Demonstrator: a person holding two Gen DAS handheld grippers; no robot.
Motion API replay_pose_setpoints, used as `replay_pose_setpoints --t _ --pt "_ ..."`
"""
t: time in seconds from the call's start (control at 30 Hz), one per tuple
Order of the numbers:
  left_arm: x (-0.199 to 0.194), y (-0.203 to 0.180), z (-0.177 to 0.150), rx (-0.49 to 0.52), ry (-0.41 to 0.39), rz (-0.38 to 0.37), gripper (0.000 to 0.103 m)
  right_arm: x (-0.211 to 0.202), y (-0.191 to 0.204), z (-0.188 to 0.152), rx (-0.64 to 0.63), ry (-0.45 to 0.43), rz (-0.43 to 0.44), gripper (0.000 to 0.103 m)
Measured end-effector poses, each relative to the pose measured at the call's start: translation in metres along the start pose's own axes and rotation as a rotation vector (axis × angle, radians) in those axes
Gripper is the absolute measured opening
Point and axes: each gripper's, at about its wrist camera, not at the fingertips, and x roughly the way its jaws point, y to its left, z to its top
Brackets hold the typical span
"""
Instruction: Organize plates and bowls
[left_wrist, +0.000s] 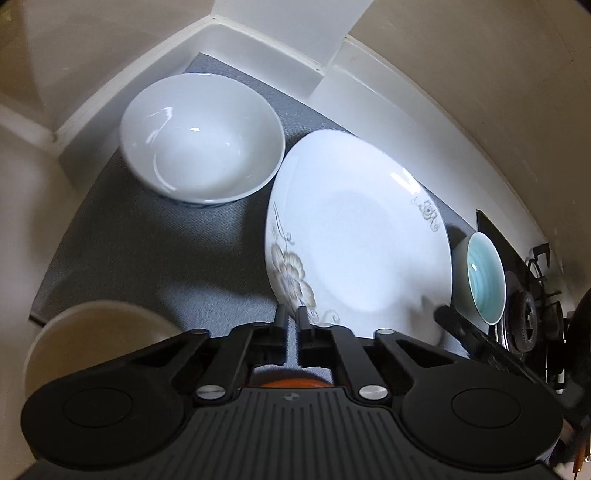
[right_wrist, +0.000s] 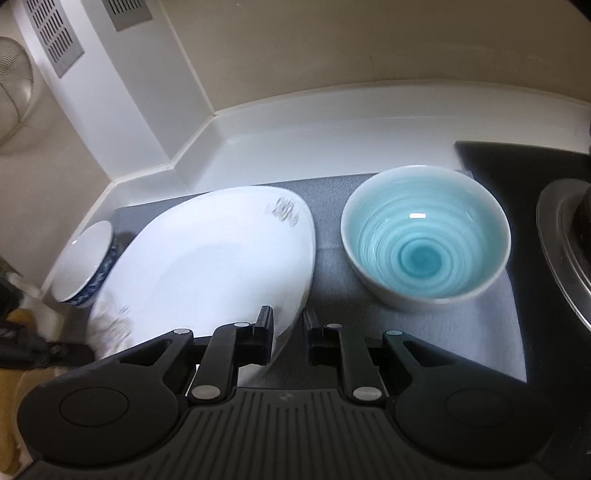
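A white plate with a flower print (left_wrist: 362, 240) hangs tilted over the grey mat (left_wrist: 166, 240). My right gripper (right_wrist: 288, 328) is shut on the near rim of the plate (right_wrist: 207, 266); in the left wrist view it shows as a black finger (left_wrist: 454, 325) at the plate's lower right edge. A white bowl (left_wrist: 199, 140) with a blue outer pattern stands upright behind the plate, seen at the left (right_wrist: 79, 258) in the right wrist view. A teal bowl (right_wrist: 424, 240) stands to the plate's right. My left gripper (left_wrist: 291, 317) is shut and holds nothing, just beside the plate's flowered rim.
A cream bowl (left_wrist: 85, 332) sits at the near left corner of the mat. A gas stove (left_wrist: 532, 314) with a steel ring (right_wrist: 565, 229) borders the mat on the right. A white backsplash ledge (right_wrist: 295, 125) and walls close the back and left.
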Motion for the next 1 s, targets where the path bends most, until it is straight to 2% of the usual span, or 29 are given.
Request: replay_pose_setpoints --t 0.07,0.17,0.23,0.47,0.57,0.67,0.73,0.8,0.9,0.97,1.0 --pt "0.003 0.0 0.001 0.018 -0.01 0.031 0.003 -0.008 0.001 -0.003 0.0 0.006 0.023 0.022" --pt "0.006 0.001 0.001 0.027 -0.01 0.029 0.003 -0.012 0.003 -0.007 0.001 0.026 0.034 0.025" --pt "0.006 0.001 0.0 0.043 -0.019 0.032 0.003 -0.01 0.004 -0.009 0.012 0.036 0.041 0.034" --pt "0.01 0.009 0.003 0.041 -0.019 0.045 0.002 0.001 0.004 -0.013 0.012 0.047 0.043 0.033" --pt "-0.001 0.011 -0.003 0.047 -0.025 0.015 0.002 -0.006 0.007 -0.015 0.002 0.053 0.041 0.036" --pt "-0.013 0.013 -0.015 0.033 -0.019 0.006 0.007 -0.02 0.014 -0.027 -0.041 0.074 0.09 0.058" --pt "-0.016 0.014 -0.024 0.004 0.01 0.0 0.009 -0.03 0.022 -0.042 -0.077 0.091 0.106 0.082" --pt "-0.019 0.013 -0.033 -0.003 0.033 -0.013 0.013 -0.036 0.028 -0.06 -0.097 0.123 0.128 0.092" --pt "-0.023 0.008 -0.047 0.018 0.055 -0.005 0.016 -0.041 0.038 -0.081 -0.157 0.158 0.134 0.092" --pt "-0.025 0.005 -0.052 0.032 0.061 0.006 0.022 -0.038 0.04 -0.089 -0.15 0.21 0.221 0.092" --pt "-0.026 0.003 -0.055 0.04 0.06 0.011 0.024 -0.035 0.042 -0.092 -0.14 0.24 0.227 0.092"
